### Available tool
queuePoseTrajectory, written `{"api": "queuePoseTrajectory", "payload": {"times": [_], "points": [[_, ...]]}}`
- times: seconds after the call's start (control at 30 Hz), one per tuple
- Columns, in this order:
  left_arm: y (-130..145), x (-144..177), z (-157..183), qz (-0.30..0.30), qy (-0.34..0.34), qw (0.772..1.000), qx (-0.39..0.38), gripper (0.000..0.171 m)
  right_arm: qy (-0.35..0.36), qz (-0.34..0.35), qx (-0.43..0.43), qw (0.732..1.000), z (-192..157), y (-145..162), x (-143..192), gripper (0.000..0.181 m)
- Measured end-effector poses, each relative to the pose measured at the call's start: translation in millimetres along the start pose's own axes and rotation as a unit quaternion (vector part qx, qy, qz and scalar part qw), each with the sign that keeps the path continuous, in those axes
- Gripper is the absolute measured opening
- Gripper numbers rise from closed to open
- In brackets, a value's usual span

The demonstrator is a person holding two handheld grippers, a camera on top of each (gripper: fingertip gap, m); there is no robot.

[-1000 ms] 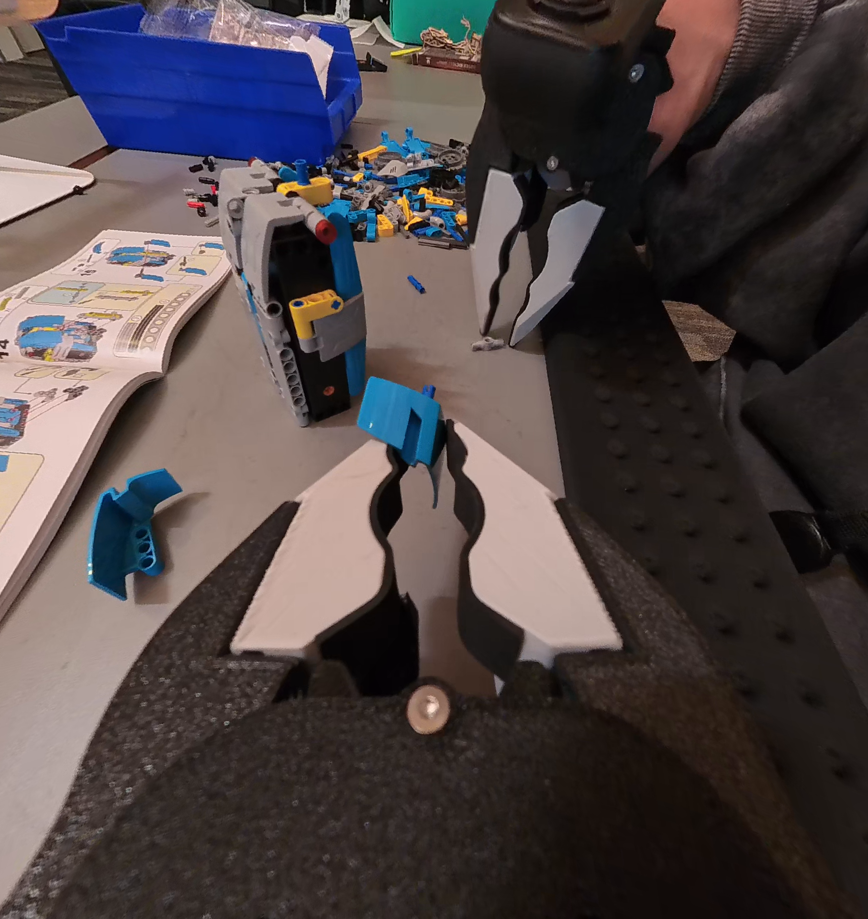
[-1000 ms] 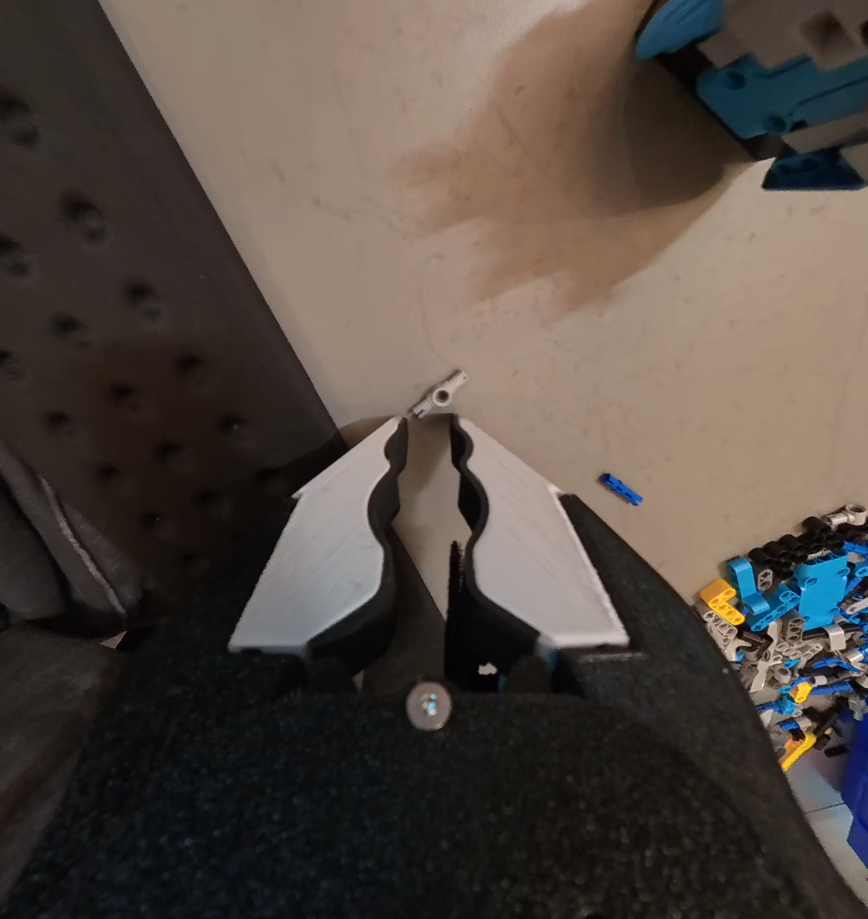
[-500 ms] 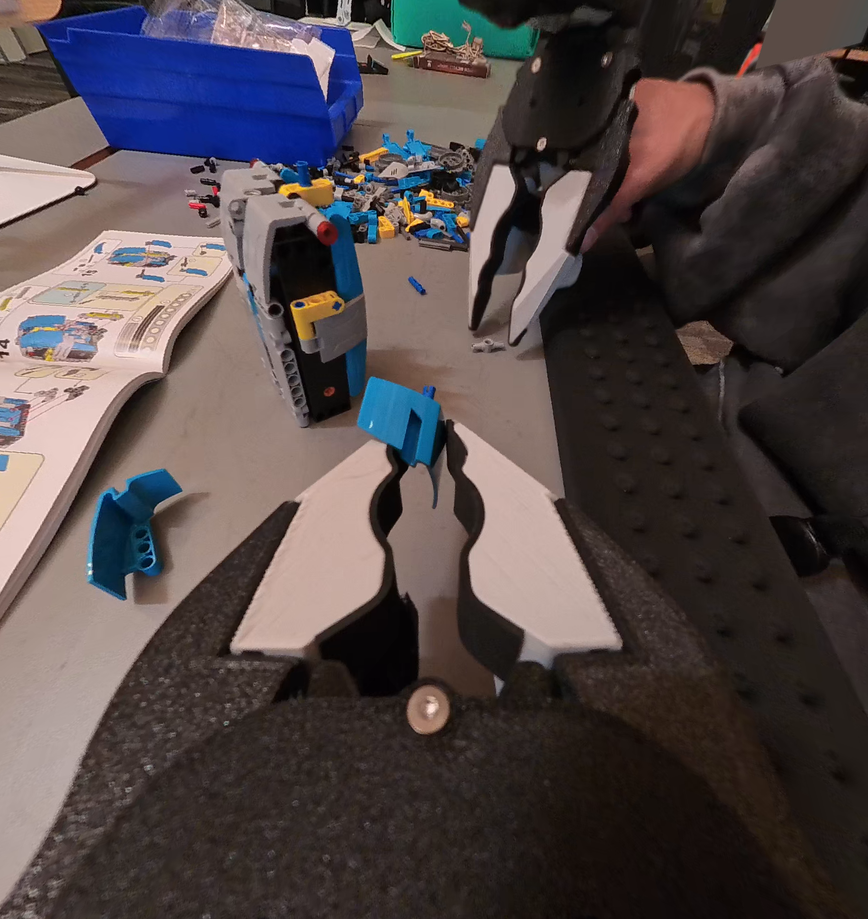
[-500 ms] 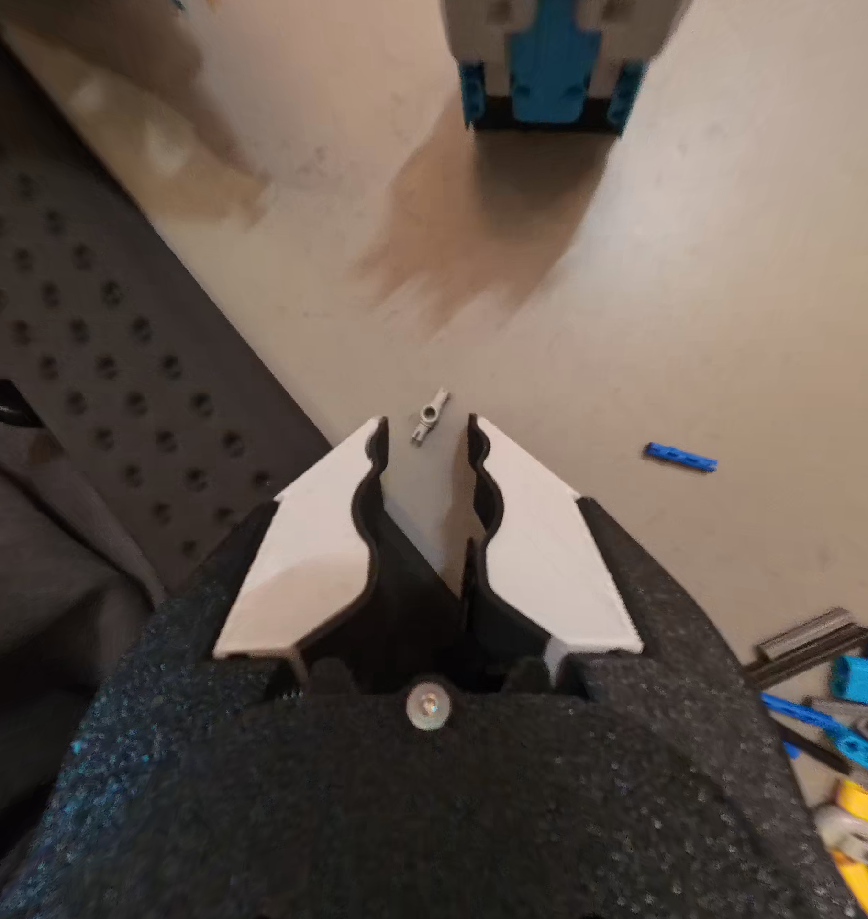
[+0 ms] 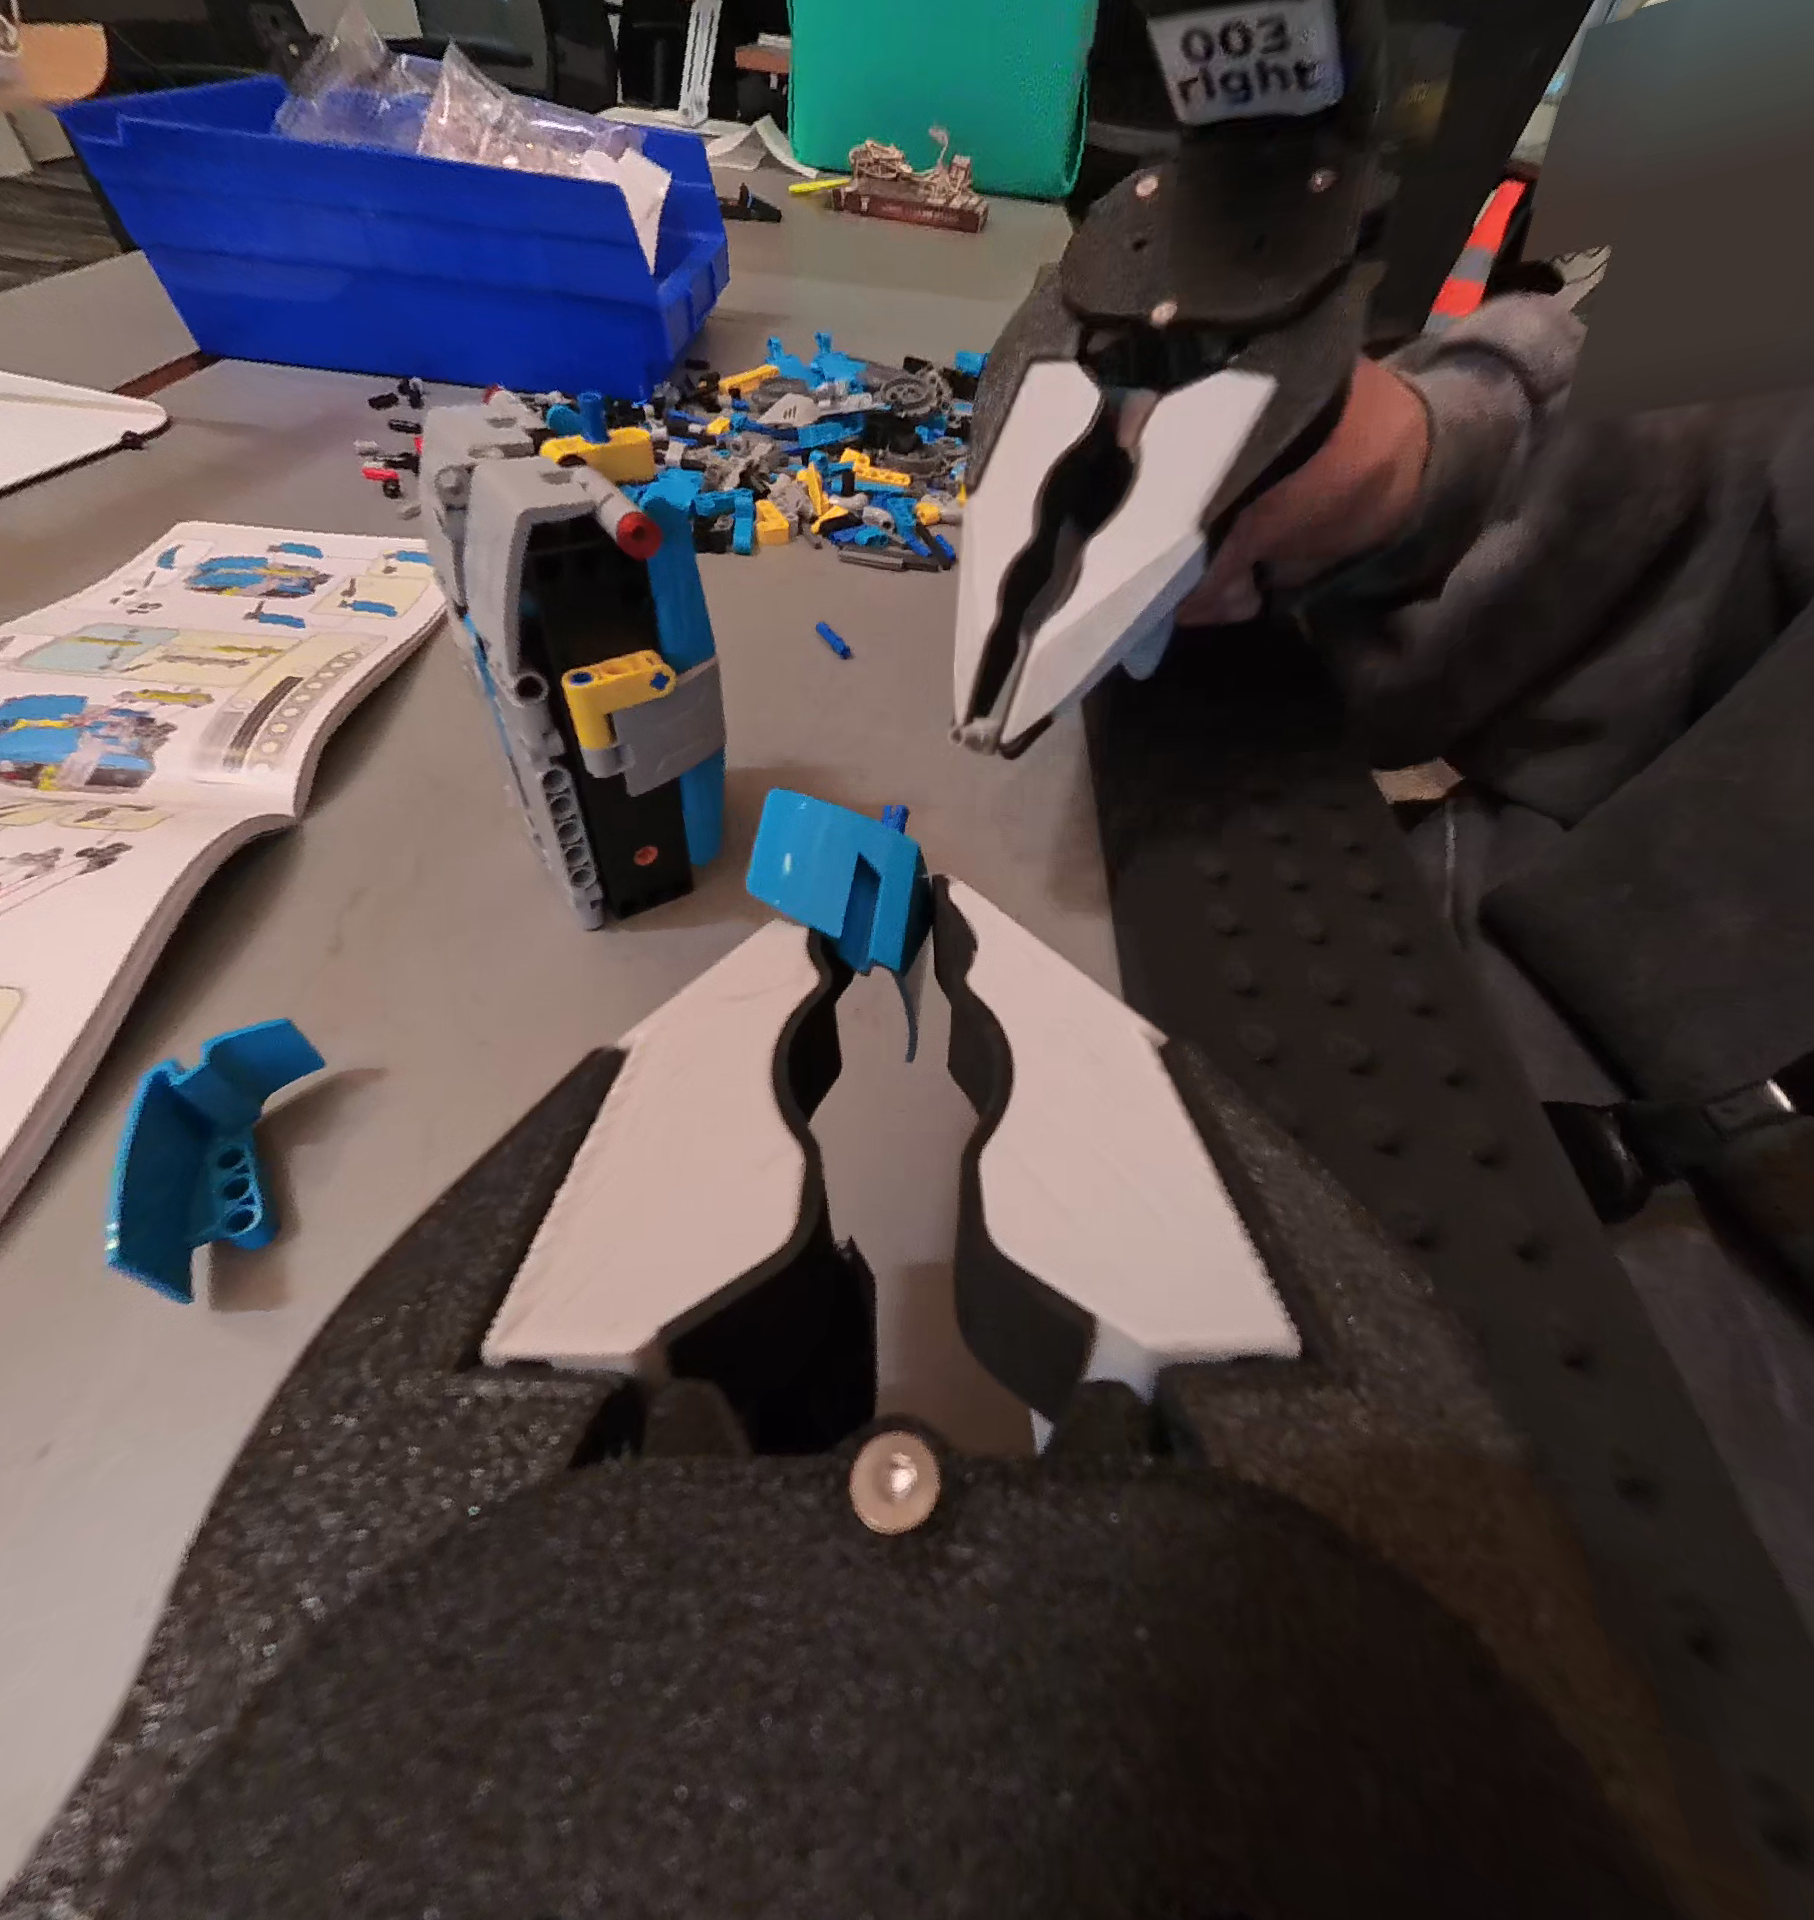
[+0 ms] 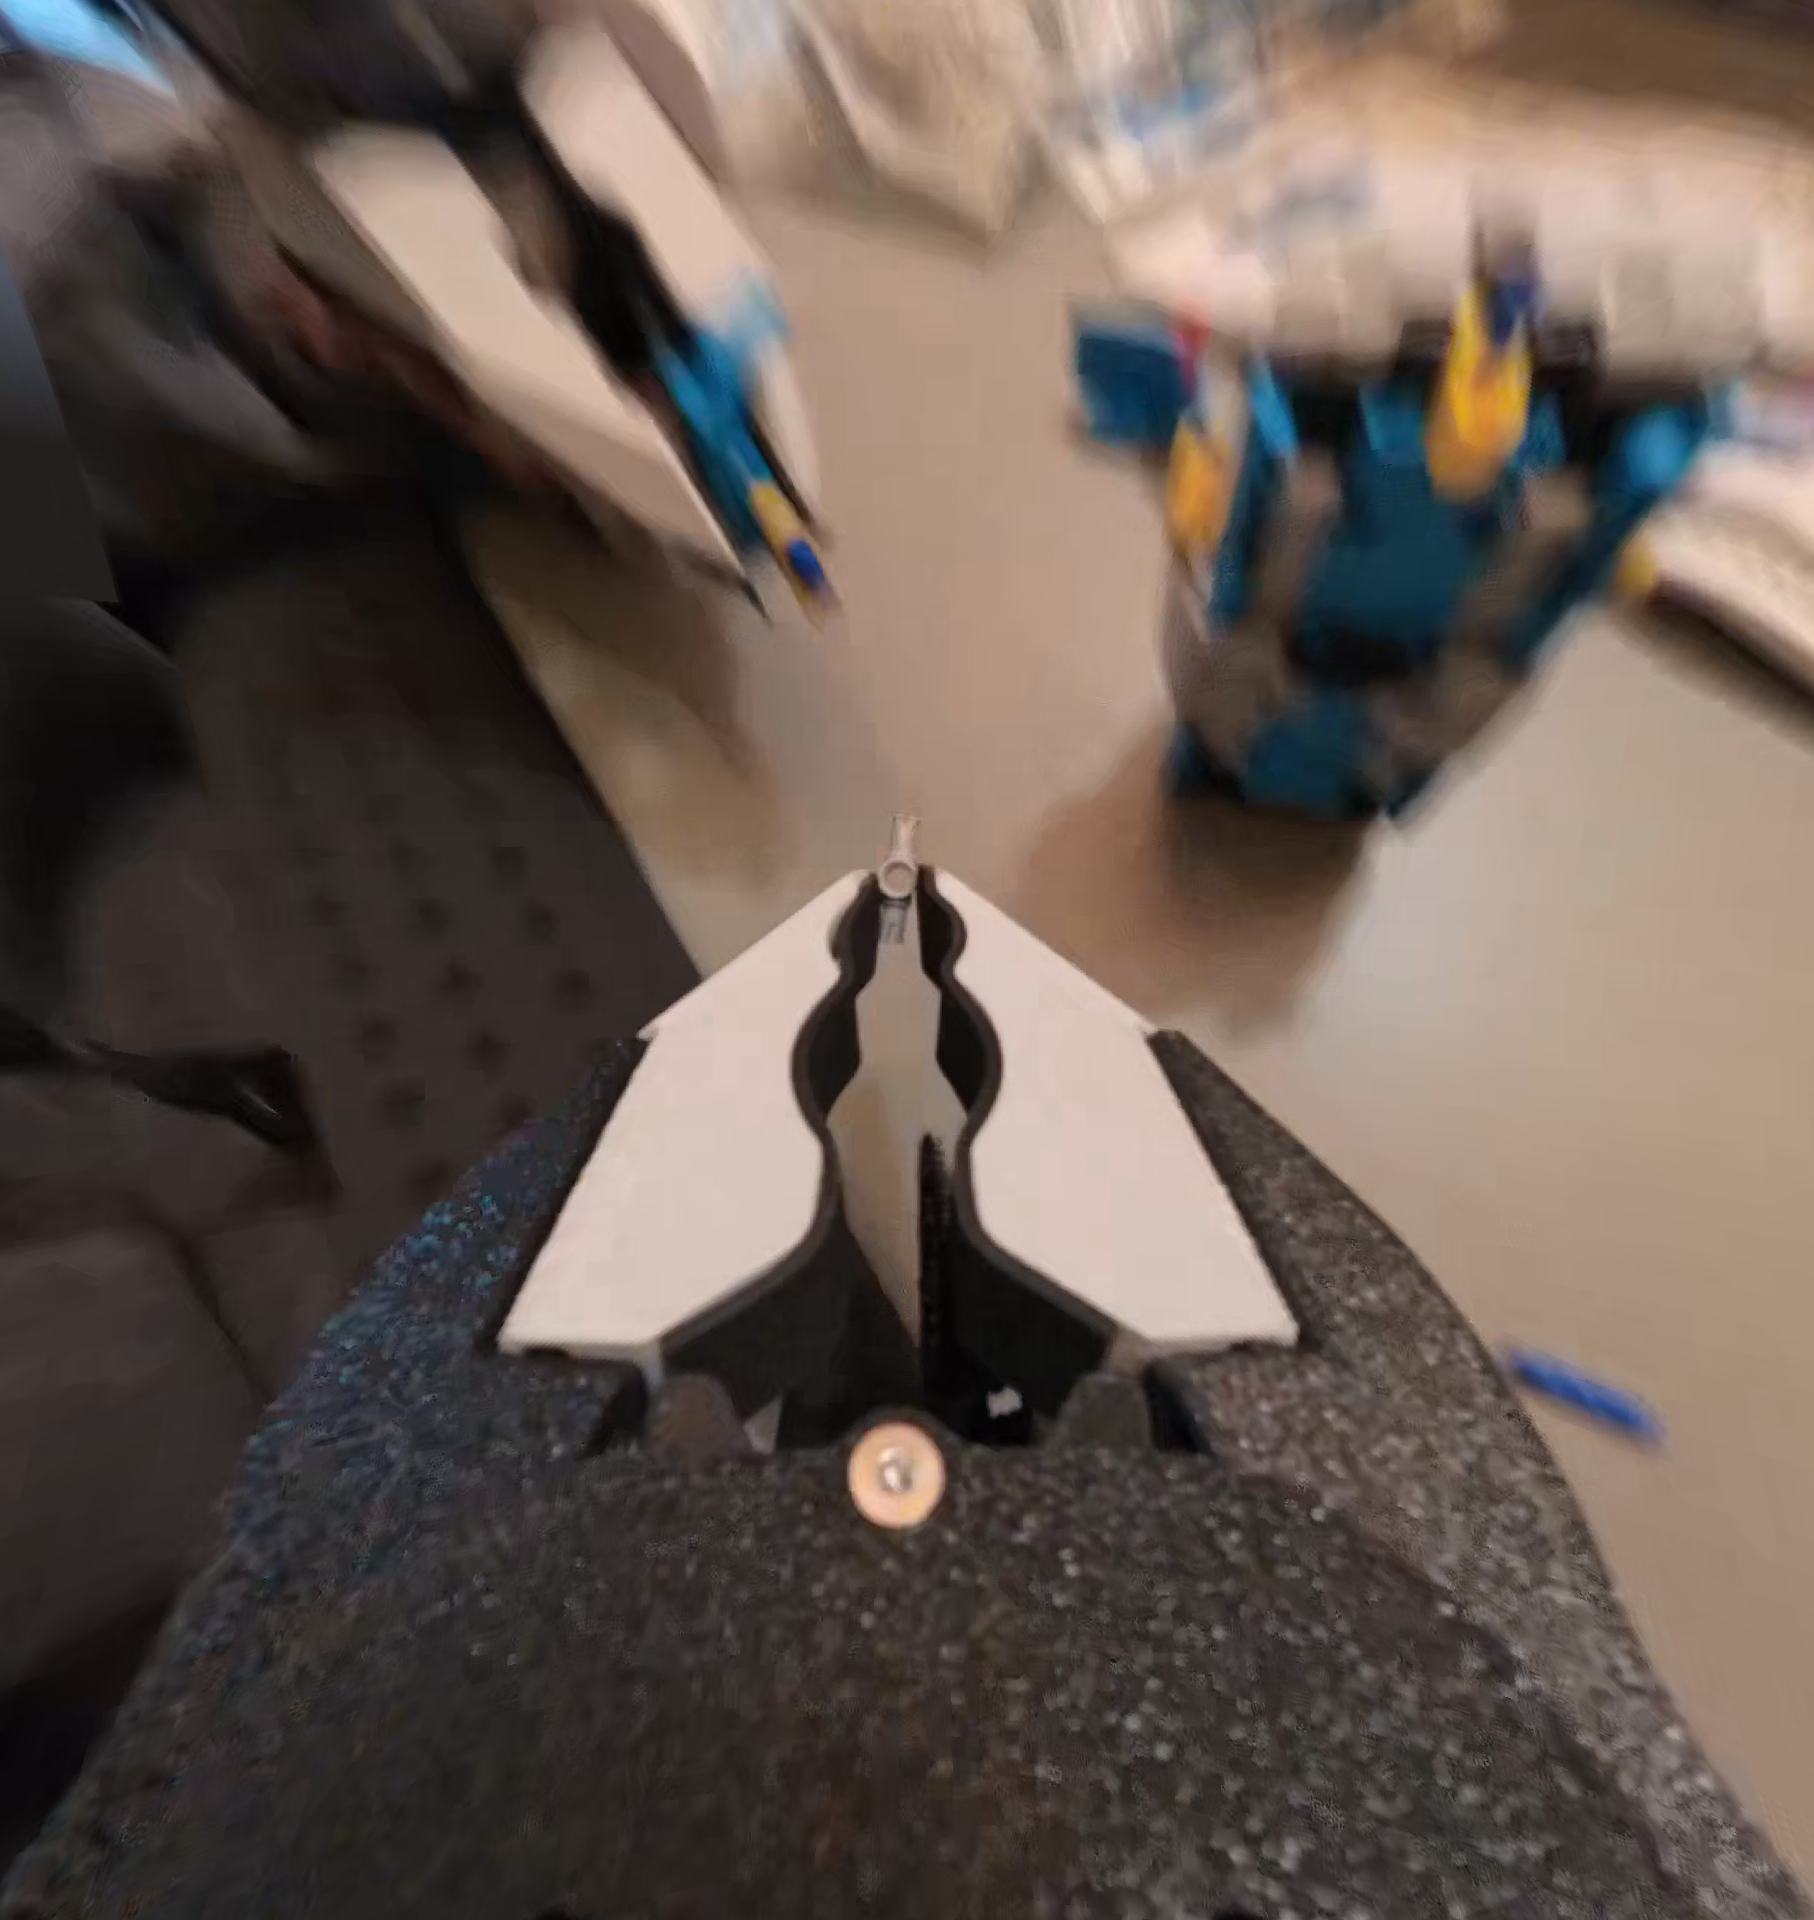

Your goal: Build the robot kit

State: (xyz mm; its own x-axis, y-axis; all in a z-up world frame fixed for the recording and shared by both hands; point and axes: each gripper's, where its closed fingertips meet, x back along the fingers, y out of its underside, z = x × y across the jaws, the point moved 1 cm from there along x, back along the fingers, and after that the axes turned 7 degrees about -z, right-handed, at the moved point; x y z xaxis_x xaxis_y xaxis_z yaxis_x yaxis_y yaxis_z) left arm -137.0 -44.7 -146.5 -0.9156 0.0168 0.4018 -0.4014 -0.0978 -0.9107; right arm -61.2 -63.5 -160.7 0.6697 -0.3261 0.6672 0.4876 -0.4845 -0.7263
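Observation:
My left gripper [image 5: 875, 914] is shut on a blue curved panel piece [image 5: 835, 875], held just above the grey table [image 5: 363, 997]. A part-built grey, black and blue model [image 5: 581, 665] stands upright just beyond it to the left. My right gripper [image 6: 898, 883] is shut on a small grey connector pin [image 6: 899, 857] at its fingertips. In the left wrist view the right gripper [image 5: 986, 732] hangs above the table's right edge with the grey pin [image 5: 970, 736] at its tips. The right wrist view is motion-blurred.
A second blue curved panel [image 5: 196, 1153] lies at the left. An open instruction booklet [image 5: 134, 707] lies far left. A pile of loose pieces [image 5: 830, 468] and a blue bin [image 5: 404, 229] sit behind. A small blue pin [image 5: 832, 639] lies alone. A black perforated strip [image 5: 1350, 1039] borders the right. My right fingertips sit around 7 cm from my left ones.
My right gripper opened over the grey pin on the table, shut on it and lifted it, swinging up. My left gripper kept still with the blue panel.

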Motion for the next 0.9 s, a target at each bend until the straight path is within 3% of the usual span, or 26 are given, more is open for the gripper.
{"api": "queuePoseTrajectory", "payload": {"times": [0.1, 0.23, 0.47, 0.9], "points": [[-6.2, 0.3, 3.7, 0.021, 0.003, 1.0, 0.011, 0.013, -0.067, 0.087, -0.016, 0.994, -26.8, -42.5, -15.3, 0.007], [-5.9, 1.7, -0.1, 0.022, -0.018, 1.0, 0.012, 0.013, -0.121, 0.138, -0.064, 0.981, -35.8, -64.1, -31.2, 0.007], [-5.8, 5.2, -11.0, 0.022, -0.06, 0.998, 0.006, 0.013, -0.063, 0.115, -0.048, 0.99, -29.3, -58.7, -35.5, 0.007], [-3.1, 3.5, -15.0, 0.005, -0.113, 0.993, -0.047, 0.013, -0.073, 0.095, -0.078, 0.99, -25.9, -52.7, -42.1, 0.007]]}}
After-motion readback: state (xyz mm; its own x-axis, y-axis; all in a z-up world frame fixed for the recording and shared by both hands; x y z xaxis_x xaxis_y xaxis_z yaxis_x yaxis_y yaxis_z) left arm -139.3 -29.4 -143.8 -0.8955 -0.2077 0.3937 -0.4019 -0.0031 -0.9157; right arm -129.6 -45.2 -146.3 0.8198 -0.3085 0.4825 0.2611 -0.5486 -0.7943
